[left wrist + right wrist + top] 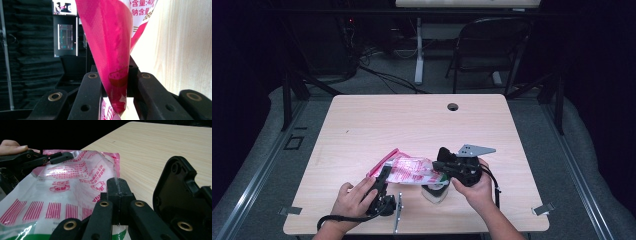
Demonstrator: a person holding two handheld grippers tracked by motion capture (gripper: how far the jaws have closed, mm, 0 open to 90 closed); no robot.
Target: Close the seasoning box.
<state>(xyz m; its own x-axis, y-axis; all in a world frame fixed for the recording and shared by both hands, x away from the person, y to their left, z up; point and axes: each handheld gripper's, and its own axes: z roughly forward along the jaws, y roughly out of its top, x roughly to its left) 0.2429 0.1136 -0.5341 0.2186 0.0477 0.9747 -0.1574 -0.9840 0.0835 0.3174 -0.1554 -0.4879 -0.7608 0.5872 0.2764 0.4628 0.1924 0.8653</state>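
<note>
Pink-and-white bag [412,170] low over desk [412,120] near front edge, left gripper [115,82] pinching its pink edge, right gripper [117,192] clamped on its clear edge, hands apart.

Bag [412,170]: thin glossy plastic film, pink-and-white print, crinkled, clear near my right tongs [117,187]. My left tongs [115,75]: matt black plastic, brass-look rivets. Table [412,120] under bag: pale wood-grain laminate, smooth, satin.
</note>
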